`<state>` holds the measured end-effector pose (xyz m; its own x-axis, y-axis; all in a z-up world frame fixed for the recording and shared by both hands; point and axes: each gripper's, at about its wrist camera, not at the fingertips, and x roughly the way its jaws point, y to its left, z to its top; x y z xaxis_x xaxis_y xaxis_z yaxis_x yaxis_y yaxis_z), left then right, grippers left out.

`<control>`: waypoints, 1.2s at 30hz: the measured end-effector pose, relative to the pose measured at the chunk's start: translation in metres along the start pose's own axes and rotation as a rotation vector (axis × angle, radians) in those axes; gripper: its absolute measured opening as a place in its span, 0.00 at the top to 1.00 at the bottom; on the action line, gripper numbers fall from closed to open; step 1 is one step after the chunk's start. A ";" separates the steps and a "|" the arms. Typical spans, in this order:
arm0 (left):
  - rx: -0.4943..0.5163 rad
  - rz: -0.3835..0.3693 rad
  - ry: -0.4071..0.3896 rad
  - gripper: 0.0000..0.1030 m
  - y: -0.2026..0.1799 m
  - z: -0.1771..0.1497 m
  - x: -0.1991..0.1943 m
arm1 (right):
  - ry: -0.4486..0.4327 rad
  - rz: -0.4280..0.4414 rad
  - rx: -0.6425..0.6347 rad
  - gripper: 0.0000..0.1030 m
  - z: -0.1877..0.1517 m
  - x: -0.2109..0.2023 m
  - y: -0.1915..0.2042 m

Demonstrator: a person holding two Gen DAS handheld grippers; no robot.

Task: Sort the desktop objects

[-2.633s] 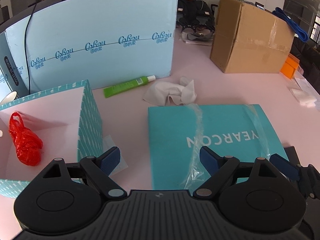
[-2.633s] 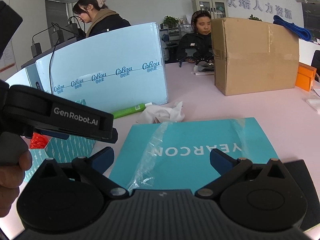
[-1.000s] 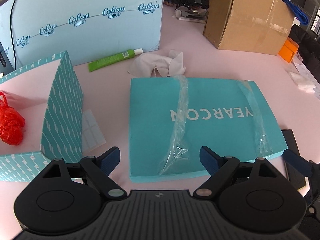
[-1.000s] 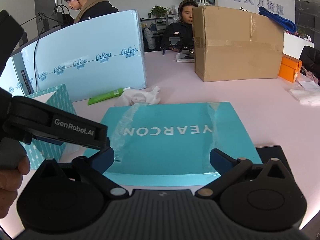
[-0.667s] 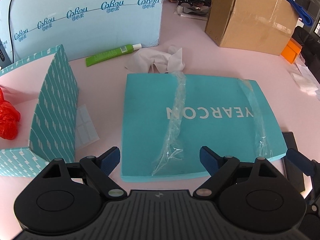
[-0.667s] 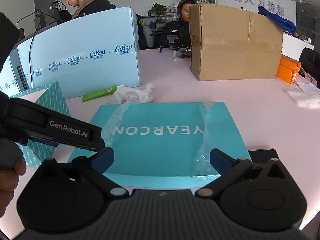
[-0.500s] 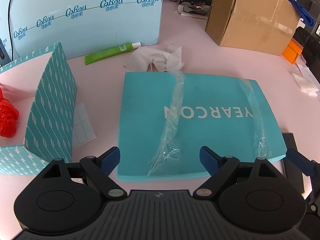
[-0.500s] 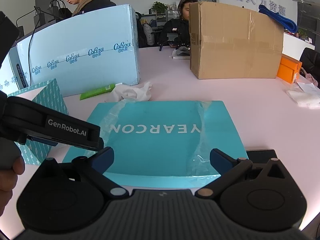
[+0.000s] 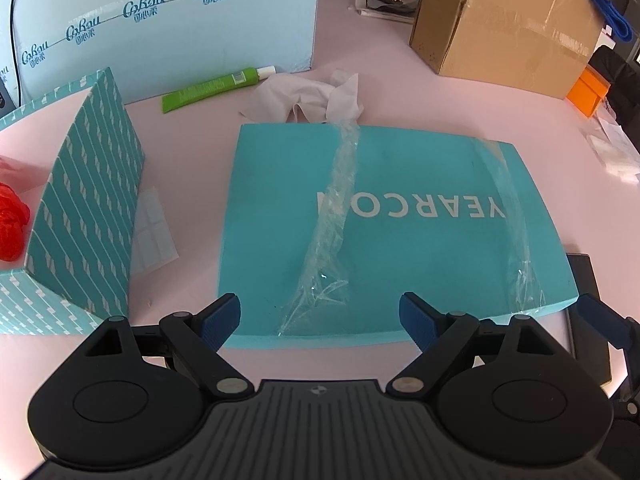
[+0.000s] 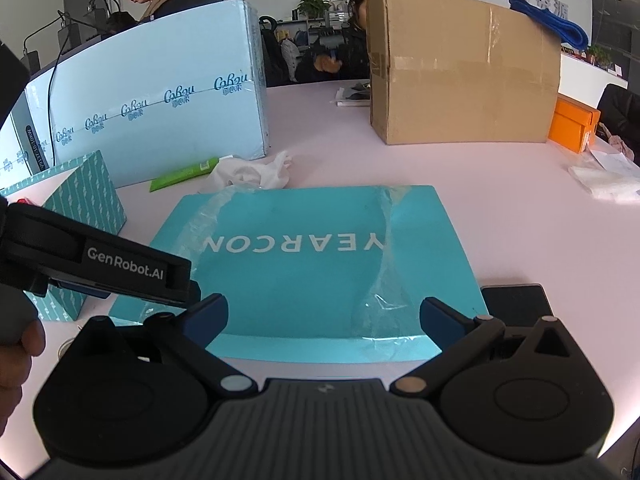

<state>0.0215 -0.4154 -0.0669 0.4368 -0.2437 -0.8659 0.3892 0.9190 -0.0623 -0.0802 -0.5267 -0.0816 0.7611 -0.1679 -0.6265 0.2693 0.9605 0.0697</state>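
A flat teal box printed YEARCON (image 9: 400, 220) (image 10: 312, 264) lies on the pink table with loose clear tape across it. My left gripper (image 9: 320, 316) hangs open over its near edge, nothing between the fingers. My right gripper (image 10: 322, 316) is also open, above the same near edge, empty. Behind the box lie a crumpled white tissue (image 9: 308, 96) (image 10: 252, 172) and a green tube (image 9: 216, 88) (image 10: 184, 174). An open teal striped box (image 9: 84, 208) (image 10: 80, 196) at the left holds a red plastic bag (image 9: 12, 224).
A tall pale blue box (image 9: 168, 20) (image 10: 160, 108) stands behind, a cardboard carton (image 9: 508, 28) (image 10: 460, 72) at the back right, with an orange box (image 10: 574, 122) beside it. A dark flat device (image 10: 516, 300) lies right of the teal box. A small white sheet (image 9: 152, 232) lies by the striped box. People sit beyond.
Both views have shifted slightly, so the teal box now sits a little further left in the right wrist view. Both grippers stay open; nothing was picked up.
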 end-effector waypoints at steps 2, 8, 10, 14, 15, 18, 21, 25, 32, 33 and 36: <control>-0.002 0.000 0.003 0.18 -0.001 -0.001 0.001 | 0.003 -0.002 0.001 0.00 -0.001 0.000 -0.001; -0.006 0.001 0.013 0.18 -0.004 -0.004 0.004 | 0.009 -0.016 -0.004 0.00 -0.005 0.000 -0.006; -0.007 0.003 0.015 0.18 -0.005 -0.005 0.005 | 0.009 -0.025 -0.006 0.00 -0.005 0.001 -0.007; -0.014 0.008 0.018 0.18 -0.006 -0.005 0.007 | 0.014 -0.045 -0.011 0.00 -0.004 0.004 -0.010; -0.016 0.010 0.018 0.18 -0.006 -0.006 0.007 | 0.017 -0.048 -0.011 0.00 -0.003 0.005 -0.011; -0.025 0.014 0.019 0.18 -0.005 -0.006 0.008 | 0.024 -0.053 -0.006 0.00 -0.002 0.007 -0.014; -0.036 0.020 0.020 0.18 -0.005 -0.006 0.009 | 0.021 -0.052 0.004 0.00 0.000 0.009 -0.017; -0.057 0.026 0.018 0.18 -0.003 -0.006 0.010 | 0.005 -0.068 0.001 0.00 0.003 0.009 -0.019; -0.059 0.037 0.013 0.18 -0.005 -0.006 0.011 | 0.001 -0.052 0.004 0.00 0.005 0.013 -0.025; -0.059 0.038 0.012 0.18 -0.005 -0.007 0.010 | -0.001 -0.051 0.003 0.00 0.005 0.013 -0.025; -0.059 0.044 0.008 0.18 -0.004 -0.008 0.009 | -0.003 -0.044 0.004 0.00 0.006 0.013 -0.027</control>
<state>0.0175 -0.4193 -0.0786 0.4463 -0.2002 -0.8722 0.3208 0.9457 -0.0529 -0.0744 -0.5562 -0.0870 0.7504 -0.2109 -0.6265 0.3053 0.9512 0.0454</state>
